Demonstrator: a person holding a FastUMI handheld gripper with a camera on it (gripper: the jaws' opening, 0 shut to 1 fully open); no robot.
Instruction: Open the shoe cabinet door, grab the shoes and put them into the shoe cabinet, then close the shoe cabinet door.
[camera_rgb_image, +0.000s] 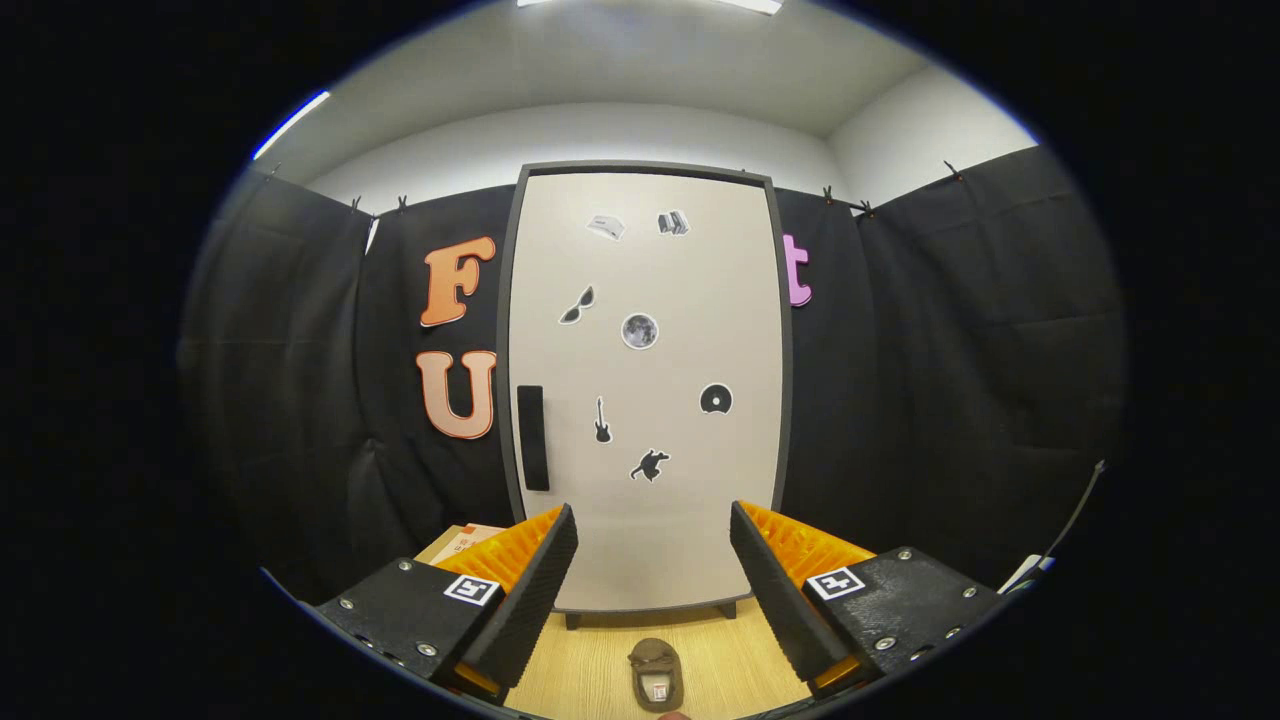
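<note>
Black cloth walls back the shoe cabinet (645, 390) at frame centre, door shut, handle (532, 437) on its left edge. Fingers (653, 570) spread apart, empty. A shoe (655, 672) lies on the tabletop (580, 670) at bottom centre; swinging the door may strike it.

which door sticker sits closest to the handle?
The guitar sticker on the shoe cabinet door: it sits just beside the black handle, level with it. The other stickers lie higher or farther across. The gripper hangs open.
</note>
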